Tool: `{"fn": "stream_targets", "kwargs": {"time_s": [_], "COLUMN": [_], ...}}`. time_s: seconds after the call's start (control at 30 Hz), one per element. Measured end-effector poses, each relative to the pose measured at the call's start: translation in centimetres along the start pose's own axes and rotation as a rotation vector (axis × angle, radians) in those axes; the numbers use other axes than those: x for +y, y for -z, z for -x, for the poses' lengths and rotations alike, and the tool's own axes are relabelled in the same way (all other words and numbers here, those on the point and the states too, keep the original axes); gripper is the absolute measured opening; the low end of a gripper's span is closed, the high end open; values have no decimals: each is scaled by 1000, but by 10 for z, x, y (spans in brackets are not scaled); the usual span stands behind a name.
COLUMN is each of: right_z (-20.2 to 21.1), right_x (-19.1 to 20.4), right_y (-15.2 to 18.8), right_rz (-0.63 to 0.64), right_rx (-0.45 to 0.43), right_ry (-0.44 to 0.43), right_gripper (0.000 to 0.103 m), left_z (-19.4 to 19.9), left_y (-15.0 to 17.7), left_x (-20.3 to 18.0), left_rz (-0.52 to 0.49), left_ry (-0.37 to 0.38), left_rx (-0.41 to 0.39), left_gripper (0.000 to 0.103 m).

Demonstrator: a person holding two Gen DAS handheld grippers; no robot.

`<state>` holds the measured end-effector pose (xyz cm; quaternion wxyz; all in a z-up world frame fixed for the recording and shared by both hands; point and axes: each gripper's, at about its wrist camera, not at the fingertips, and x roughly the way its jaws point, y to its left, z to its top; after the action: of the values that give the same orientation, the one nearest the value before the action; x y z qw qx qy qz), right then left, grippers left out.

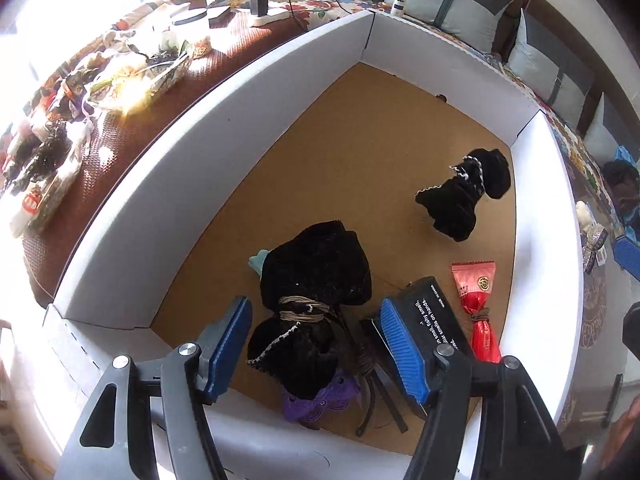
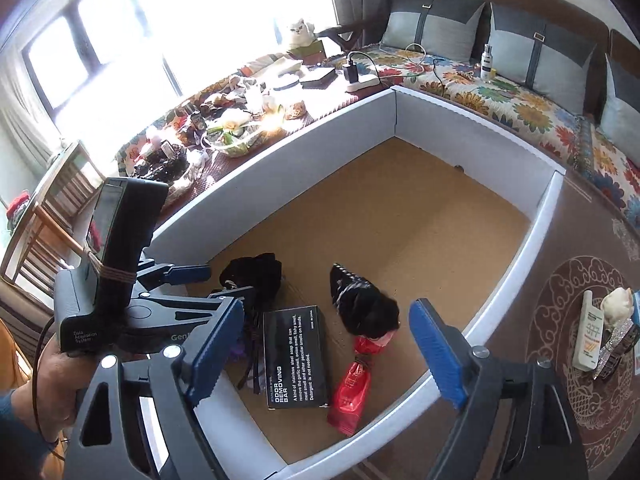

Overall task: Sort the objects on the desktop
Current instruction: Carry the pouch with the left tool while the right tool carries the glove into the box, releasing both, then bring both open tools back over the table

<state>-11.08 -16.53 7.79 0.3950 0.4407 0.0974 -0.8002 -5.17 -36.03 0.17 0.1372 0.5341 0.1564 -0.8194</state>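
- Since the left gripper [image 1: 316, 344] is seen in the left wrist view spread above a tied black pouch [image 1: 316, 280], nothing pinched, a drop-off into the white-walled tray [image 1: 240, 92] is judged done.
- In the right wrist view, the right gripper [image 2: 328, 352] is spread and empty over the black box [image 2: 296, 356] and red packet [image 2: 350, 392]; next, items on the table at right must be fetched.

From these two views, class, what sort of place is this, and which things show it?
Probably a living room at home: a bench seat with grey cushions and a floral cover, a big window, and a cluttered low table beside a white-walled sorting box.
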Motion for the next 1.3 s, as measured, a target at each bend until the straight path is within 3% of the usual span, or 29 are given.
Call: {"fn": "stream_targets", "kwargs": {"time_s": [0.1,0.2,0.27,0.5,0.57,0.6,0.67,0.77,0.9,1.0,1.17,1.3], "right_z": [27,55,68,88,97,102,112,118,123,120,117,117], "right_x": [-16,-51,-83,-213,-242,-253,-272,-290,-299,-308,-310,-310], "right_y": [14,35,58,182,220,236,264,288,296,296,294,295], "right_rz": [37,50,34,-133,-190,-216,-261,-322,-386,-435,-460,-460], "right_rx": [-82,-161,-178,-17,13,22,37,54,18,-5,-18,-21], "right_ry": [62,188,285,539,585,605,639,660,615,576,580,580], "right_gripper": [91,100,101,101,101,101,101,101,103,103,103,103], "left_z": [18,39,51,96,102,101,87,38,-21,-44,-55,-66], "left_y": [1,2,6,45,66,79,109,149,170,163,141,125], "left_x": [-10,-37,-64,-190,-229,-248,-284,-332,-360,-365,-372,-379], "left_rz": [-1,-37,-85,-310,-367,-395,-454,-561,-600,-568,-589,-606], "left_ry": [18,68,105,290,338,357,379,337,261,220,165,188], "left_rx": [-78,-148,-189,-279,-277,-264,-232,-134,-52,-33,-75,-98], "left_gripper": [66,66,66,68,82,97,102,102,101,100,101,103]}}
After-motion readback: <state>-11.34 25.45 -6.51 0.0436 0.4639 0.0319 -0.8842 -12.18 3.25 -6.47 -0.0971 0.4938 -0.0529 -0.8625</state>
